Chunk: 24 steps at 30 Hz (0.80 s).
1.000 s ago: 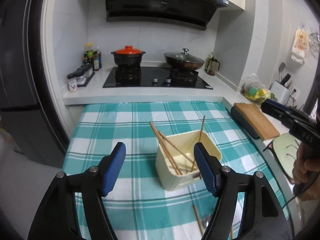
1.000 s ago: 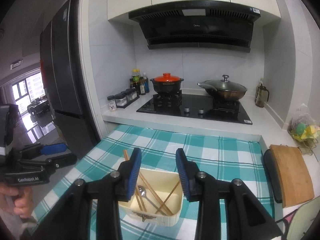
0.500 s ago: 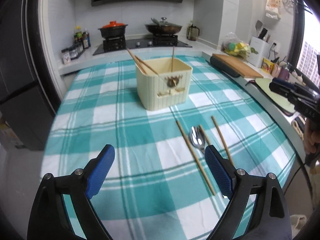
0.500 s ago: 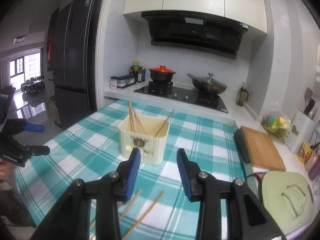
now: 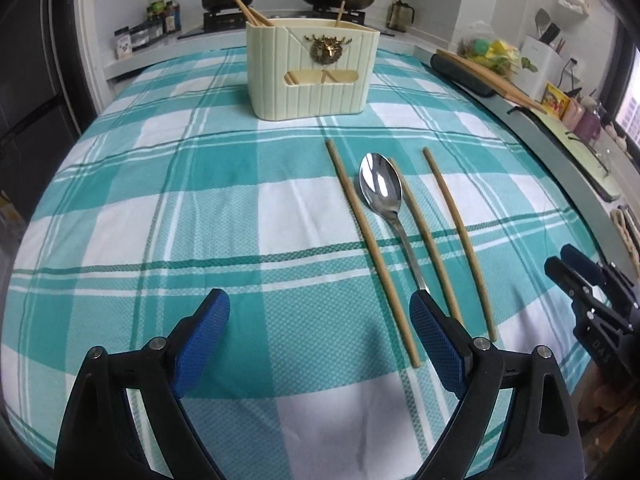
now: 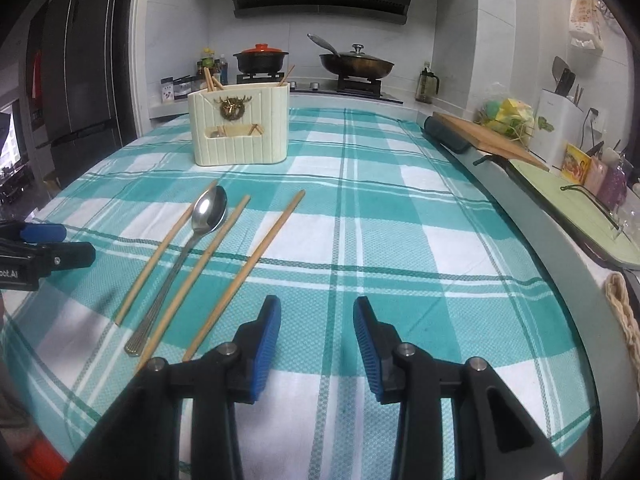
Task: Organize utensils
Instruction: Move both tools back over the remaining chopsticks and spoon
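A cream utensil holder (image 5: 312,72) (image 6: 240,124) with chopsticks inside stands on the teal checked tablecloth (image 5: 200,208). In front of it lie a steel spoon (image 5: 380,188) (image 6: 208,208) and three wooden chopsticks (image 5: 368,248) (image 6: 244,272), side by side. My left gripper (image 5: 320,320) is open and empty, low over the cloth, its right finger (image 5: 436,336) beside the spoon handle's end. My right gripper (image 6: 316,328) is open and empty, just right of the chopsticks' near ends; it also shows in the left wrist view (image 5: 580,276).
A stove with an orange-lidded pot (image 6: 260,58) and a wok (image 6: 356,64) is behind the table. A wooden cutting board (image 6: 488,136), a green mat (image 6: 580,208) and a white knife block (image 6: 560,120) line the right counter. A dark fridge (image 6: 76,80) stands at left.
Both grippers pulled back from above the holder and dropped low to the table's near side. The spoon and loose chopsticks now lie just ahead of the fingers.
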Available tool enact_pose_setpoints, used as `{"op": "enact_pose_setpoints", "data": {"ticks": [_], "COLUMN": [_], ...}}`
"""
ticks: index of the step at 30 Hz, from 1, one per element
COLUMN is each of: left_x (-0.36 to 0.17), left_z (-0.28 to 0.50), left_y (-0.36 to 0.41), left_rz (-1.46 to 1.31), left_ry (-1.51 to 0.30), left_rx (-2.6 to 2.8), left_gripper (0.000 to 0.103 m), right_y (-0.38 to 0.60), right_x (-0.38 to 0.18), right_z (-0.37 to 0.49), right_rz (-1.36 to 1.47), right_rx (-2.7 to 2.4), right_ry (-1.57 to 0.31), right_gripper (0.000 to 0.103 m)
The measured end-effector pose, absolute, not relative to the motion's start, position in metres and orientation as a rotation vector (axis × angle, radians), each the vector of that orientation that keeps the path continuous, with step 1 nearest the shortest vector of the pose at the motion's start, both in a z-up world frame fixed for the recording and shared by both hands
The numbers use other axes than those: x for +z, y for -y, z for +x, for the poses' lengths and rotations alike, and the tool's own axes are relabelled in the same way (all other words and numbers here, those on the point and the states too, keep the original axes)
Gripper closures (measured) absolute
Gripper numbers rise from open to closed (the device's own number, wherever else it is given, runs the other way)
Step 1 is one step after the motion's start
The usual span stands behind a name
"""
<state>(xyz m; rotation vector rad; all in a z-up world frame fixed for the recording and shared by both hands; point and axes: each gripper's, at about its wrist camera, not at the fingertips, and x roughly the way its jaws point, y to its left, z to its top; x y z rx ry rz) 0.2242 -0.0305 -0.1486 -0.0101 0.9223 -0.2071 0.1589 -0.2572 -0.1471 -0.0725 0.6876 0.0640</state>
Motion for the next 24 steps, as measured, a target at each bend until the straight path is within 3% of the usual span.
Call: {"op": "enact_pose_setpoints", "data": {"ticks": [9,12,16,18,20,21,22,24], "left_x": [-0.168,-0.176,-0.181,-0.179,-0.178,-0.177,-0.177,-0.178], "left_z": [0.272,0.28,0.282,0.282,0.282,0.282,0.281,0.28], "left_y": [0.063,0.07,0.069,0.071,0.072,0.072,0.072,0.068], "left_rz": [0.084,0.114,0.094,0.099,0.101,0.1,0.102,0.093], "left_ry": [-0.95,-0.966,-0.964,-0.95,-0.943,-0.942,-0.938,-0.934], "left_rx": [-0.169,-0.154,-0.154,-0.164,-0.172,-0.172,-0.165,-0.15], "left_gripper": [0.012,0.019,0.035,0.052,0.076,0.081,0.092,0.096], "right_y": [0.26,0.262,0.266,0.267,0.266,0.265,0.264,0.26], "right_x": [-0.151,-0.154,-0.155,-0.156,-0.156,-0.155,-0.155,-0.152], "right_z": [0.161,0.159,0.157,0.158,0.16,0.162,0.165,0.173], "right_rz": [-0.031,-0.03,-0.024,-0.018,-0.005,0.001,0.005,0.024], "right_rx": [0.044,0.037,0.024,0.02,0.027,0.035,0.045,0.071], "right_ry": [-0.69,-0.696,-0.698,-0.703,-0.709,-0.713,-0.718,-0.731], "right_gripper": [0.065,0.065,0.065,0.065,0.065,0.065,0.065,0.065]}}
